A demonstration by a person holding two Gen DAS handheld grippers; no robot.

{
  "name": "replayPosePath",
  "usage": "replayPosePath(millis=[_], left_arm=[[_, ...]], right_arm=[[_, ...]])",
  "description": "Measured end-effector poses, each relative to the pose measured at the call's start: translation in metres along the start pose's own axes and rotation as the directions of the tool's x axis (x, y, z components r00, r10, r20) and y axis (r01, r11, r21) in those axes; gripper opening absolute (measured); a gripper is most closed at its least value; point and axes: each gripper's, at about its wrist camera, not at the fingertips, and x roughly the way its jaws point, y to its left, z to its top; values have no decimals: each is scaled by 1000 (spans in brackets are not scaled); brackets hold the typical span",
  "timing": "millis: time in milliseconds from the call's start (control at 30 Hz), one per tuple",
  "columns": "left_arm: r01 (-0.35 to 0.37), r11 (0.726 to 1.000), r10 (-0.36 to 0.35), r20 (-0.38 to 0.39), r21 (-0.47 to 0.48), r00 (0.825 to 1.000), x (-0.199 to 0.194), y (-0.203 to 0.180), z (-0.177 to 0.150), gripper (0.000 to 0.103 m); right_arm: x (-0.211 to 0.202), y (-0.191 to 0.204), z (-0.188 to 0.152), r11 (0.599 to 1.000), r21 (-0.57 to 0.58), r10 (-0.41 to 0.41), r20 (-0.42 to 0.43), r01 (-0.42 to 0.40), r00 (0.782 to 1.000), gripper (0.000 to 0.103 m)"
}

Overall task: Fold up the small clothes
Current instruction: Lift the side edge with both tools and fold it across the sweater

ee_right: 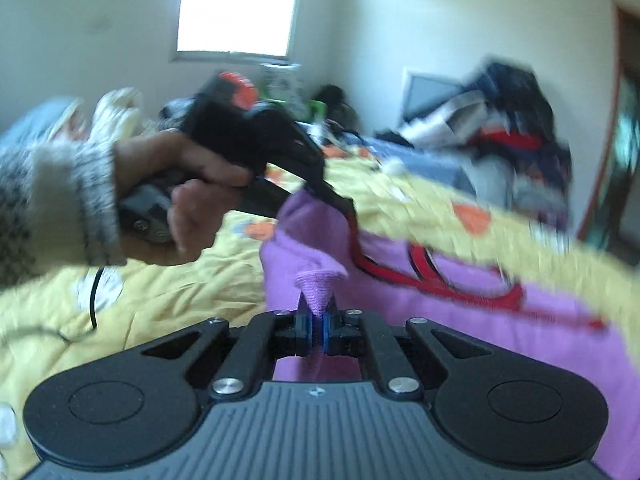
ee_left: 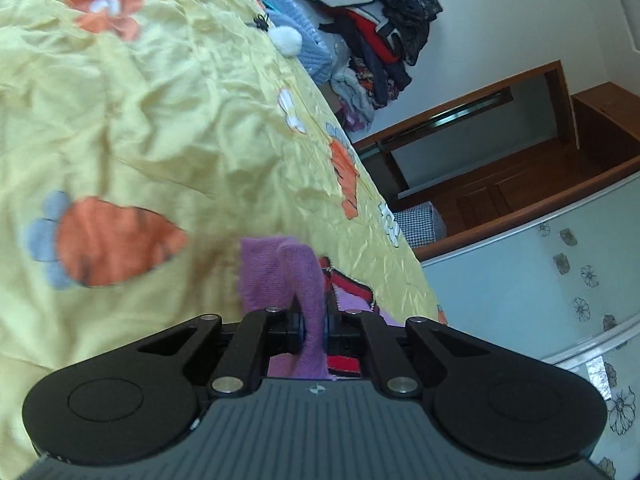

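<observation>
Two grippers are pinching one purple garment [ee_right: 400, 304]

Left gripper [ee_left: 315, 330] and right gripper [ee_right: 319, 330] are each clamping a fold — over one yellow bedsheet [ee_left: 160, 120].

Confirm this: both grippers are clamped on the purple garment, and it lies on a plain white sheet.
Wrong on the sheet. Both grippers, left and right, do clamp the purple garment, but the sheet is yellow with orange carrot prints, as the left wrist view shows.
</observation>
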Motion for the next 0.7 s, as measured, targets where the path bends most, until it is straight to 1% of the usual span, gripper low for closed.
replayPosePath(millis=[100,200,267,333,400,533,600,700], left_arm=[[-8,1000,8,-19,-30,1000,24,-9,-2,9],[-13,999,11,-36,-49,999,45,-17,-10,9],[-22,999,20,-47,-37,999,60,-24,-16,9],[-22,999,20,-58,-28,998,72,-34,-20,9],[-36,999,36,-63,-1,997,86,-49,-23,9],[-59,997,64,-97,56,993,117,-76,-31,9],[-79,994,87,-114,70,990,133,-84,-38,9],[-118,986,134,-129,118,983,157,-97,-50,9]], right_arm=[[-4,-33,-10,992,128,9,-18,-6,1000,4],[-8,-63,-20,971,239,28,-28,-20,999,4],[-13,-82,-27,953,300,44,-22,-35,999,4],[-22,-96,-31,943,331,36,-3,-33,999,4],[-34,-107,-37,938,347,14,17,-19,1000,4],[-45,-134,-46,921,389,-18,25,7,1000,4],[-48,-147,-53,909,417,-30,20,19,999,4],[-52,-158,-68,897,439,-46,-16,49,999,4]])
